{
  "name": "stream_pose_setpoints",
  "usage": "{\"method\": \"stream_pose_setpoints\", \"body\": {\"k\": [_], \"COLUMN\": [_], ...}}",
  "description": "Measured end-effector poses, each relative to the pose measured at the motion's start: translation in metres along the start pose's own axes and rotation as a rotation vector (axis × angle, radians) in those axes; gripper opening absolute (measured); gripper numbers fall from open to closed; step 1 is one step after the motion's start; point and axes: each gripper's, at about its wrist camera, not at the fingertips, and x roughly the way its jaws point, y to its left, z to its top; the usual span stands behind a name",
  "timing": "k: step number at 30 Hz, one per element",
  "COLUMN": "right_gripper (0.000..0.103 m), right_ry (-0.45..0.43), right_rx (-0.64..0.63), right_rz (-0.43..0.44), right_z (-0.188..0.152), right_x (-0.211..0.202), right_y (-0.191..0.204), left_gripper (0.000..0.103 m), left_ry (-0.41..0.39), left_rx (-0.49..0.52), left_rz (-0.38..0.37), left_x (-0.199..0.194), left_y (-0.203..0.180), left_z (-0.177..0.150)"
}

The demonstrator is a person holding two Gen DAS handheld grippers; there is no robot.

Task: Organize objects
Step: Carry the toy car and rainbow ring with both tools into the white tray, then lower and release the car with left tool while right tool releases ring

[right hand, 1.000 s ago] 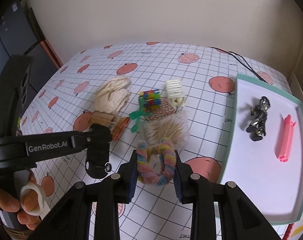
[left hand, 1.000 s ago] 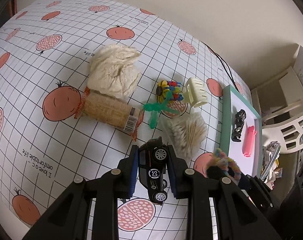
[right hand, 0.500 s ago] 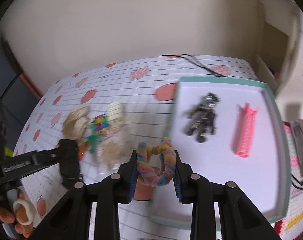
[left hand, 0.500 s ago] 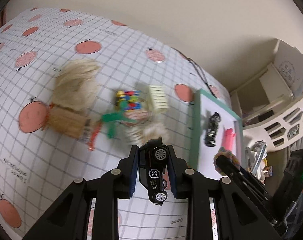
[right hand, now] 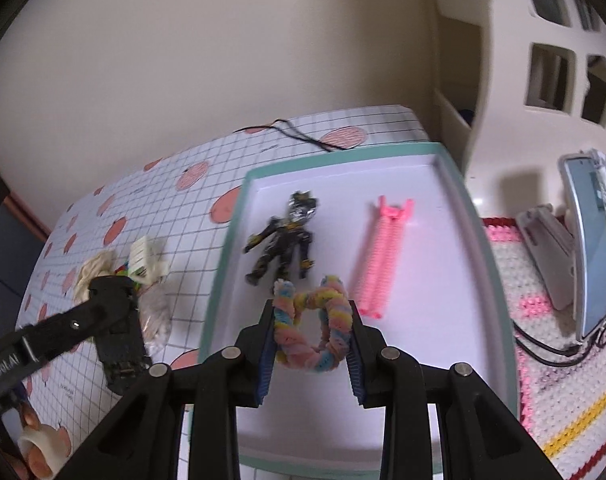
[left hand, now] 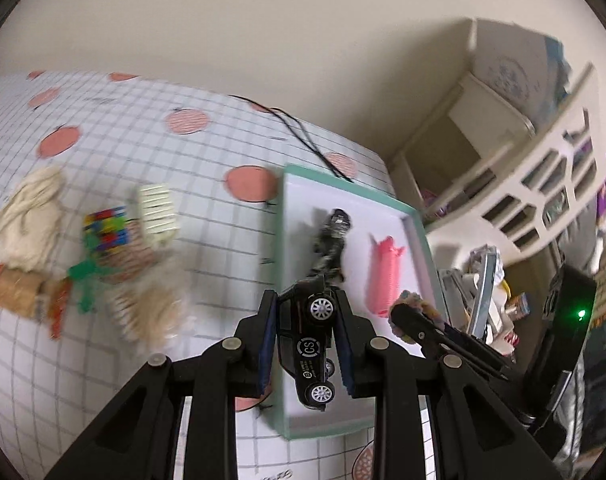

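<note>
My left gripper (left hand: 305,312) is shut on a black toy car (left hand: 307,344), held above the near left part of the teal-rimmed white tray (left hand: 417,224). My right gripper (right hand: 310,316) is shut on a pastel fuzzy ring (right hand: 311,334), held over the tray (right hand: 455,184) between a dark robot figure (right hand: 283,240) and a pink comb-like clip (right hand: 383,256). The same robot figure (left hand: 331,236) and pink clip (left hand: 383,276) lie in the tray in the left wrist view. The left gripper (right hand: 117,322) also shows at the left of the right wrist view.
On the tomato-print cloth (left hand: 207,184) lie a cream cloth bundle (left hand: 31,216), a colourful block toy (left hand: 105,232), a cream hair claw (left hand: 157,210), cotton swabs (left hand: 155,312) and a netted roll (left hand: 19,296). A white shelf unit (left hand: 543,152) and a phone (right hand: 587,248) stand right of the table.
Both grippers have swung right from the cloth with their loads. The toy car and the fuzzy ring now hang over the tray. Both stay shut.
</note>
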Motion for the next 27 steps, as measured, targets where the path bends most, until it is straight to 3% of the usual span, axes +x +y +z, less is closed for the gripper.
{"method": "stream_pose_setpoints", "body": {"k": [13,27], "right_gripper": [0.032,0.033], "right_ry": [-0.022,0.039], "right_rx": [0.133,0.098], "right_rz": [-0.097,-0.171], "right_z": [0.001,-0.006], "right_x": [0.005,0.024], "right_y": [-0.05,-0.051], "left_gripper": [0.028,0.028], "left_ry": [0.078,0.148], "left_rx": [0.071,0.051], "left_rz": [-0.006,0.003], "left_x": [0.056,0.085], "left_y": [-0.025,-0.024], "left_z": [-0.005,-0.015]}}
